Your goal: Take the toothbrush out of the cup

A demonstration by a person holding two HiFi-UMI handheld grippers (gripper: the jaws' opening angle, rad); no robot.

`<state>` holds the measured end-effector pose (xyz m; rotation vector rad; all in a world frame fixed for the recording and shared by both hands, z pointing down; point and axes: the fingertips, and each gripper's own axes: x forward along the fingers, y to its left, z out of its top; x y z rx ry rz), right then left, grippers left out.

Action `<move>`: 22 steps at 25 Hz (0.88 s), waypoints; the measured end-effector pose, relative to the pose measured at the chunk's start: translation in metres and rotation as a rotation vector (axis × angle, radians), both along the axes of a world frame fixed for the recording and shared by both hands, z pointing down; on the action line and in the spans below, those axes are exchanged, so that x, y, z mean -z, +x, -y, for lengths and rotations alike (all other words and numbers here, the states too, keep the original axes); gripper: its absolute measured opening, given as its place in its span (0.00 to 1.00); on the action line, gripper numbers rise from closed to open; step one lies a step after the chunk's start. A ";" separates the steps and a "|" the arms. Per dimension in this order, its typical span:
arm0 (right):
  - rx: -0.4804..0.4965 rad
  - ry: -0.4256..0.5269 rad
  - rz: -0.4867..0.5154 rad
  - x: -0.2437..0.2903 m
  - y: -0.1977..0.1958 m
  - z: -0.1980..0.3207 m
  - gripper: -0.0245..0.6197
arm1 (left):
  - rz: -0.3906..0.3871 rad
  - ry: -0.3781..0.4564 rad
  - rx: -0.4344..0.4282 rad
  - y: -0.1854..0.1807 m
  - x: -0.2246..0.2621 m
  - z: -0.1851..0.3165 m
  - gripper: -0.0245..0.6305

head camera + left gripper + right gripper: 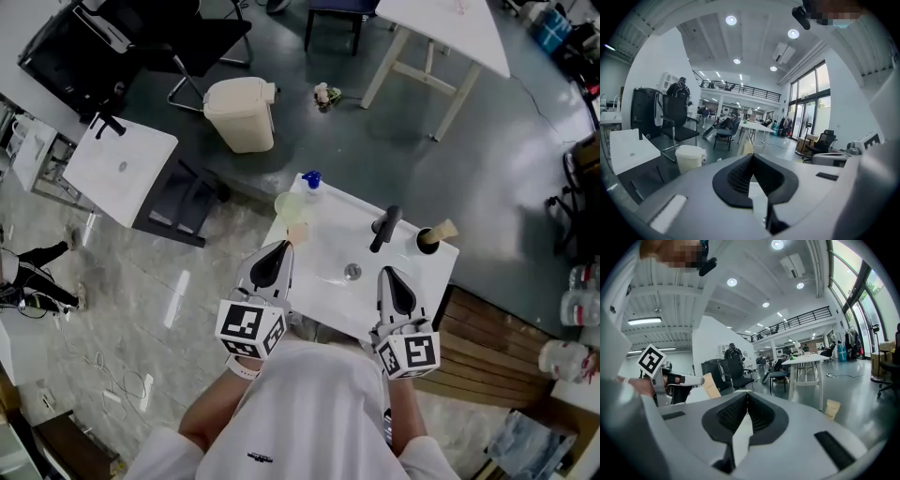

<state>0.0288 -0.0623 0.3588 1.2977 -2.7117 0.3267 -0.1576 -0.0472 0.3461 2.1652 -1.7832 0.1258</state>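
A pale green cup (289, 205) stands at the back left corner of the white washbasin top (328, 246), with a blue-topped thing (311, 178) just behind it. A dark cup (427, 241) with a tan tag stands at the right, beside the black tap (385, 228). No toothbrush can be made out at this size. My left gripper (282, 247) hovers at the basin's near left edge, just short of the green cup, shut and empty. My right gripper (388, 274) hangs over the near right edge, also shut and empty. Both gripper views show the jaws (752, 157) (747, 394) closed on nothing.
A beige bin (243, 113) and a small white table (122, 167) stand on the floor beyond the basin to the left. A black chair (155, 42) and a white trestle table (441, 37) stand further off. The drain (352, 272) sits mid-basin. Wooden boards (487, 356) lie to the right.
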 end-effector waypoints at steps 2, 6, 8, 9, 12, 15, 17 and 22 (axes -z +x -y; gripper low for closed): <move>-0.020 0.001 -0.001 0.002 0.008 -0.003 0.05 | -0.004 -0.008 -0.016 0.007 -0.001 -0.006 0.05; -0.049 0.020 -0.012 0.008 0.024 -0.002 0.05 | -0.013 -0.017 -0.041 0.020 -0.004 -0.011 0.05; -0.071 0.024 -0.015 0.009 0.032 -0.001 0.05 | -0.012 -0.030 -0.055 0.026 -0.007 -0.011 0.05; -0.084 0.024 -0.016 0.008 0.038 0.001 0.05 | -0.012 -0.036 -0.062 0.030 -0.009 -0.009 0.05; -0.122 0.013 -0.021 0.003 0.057 0.011 0.05 | -0.013 -0.053 -0.079 0.043 -0.016 -0.003 0.05; -0.144 0.001 -0.036 -0.005 0.074 0.023 0.05 | -0.010 -0.070 -0.098 0.055 -0.024 0.006 0.05; -0.152 -0.006 -0.035 -0.010 0.083 0.030 0.05 | -0.003 -0.086 -0.110 0.063 -0.031 0.011 0.05; -0.181 -0.021 -0.044 -0.024 0.109 0.053 0.05 | 0.009 -0.125 -0.139 0.084 -0.050 0.028 0.05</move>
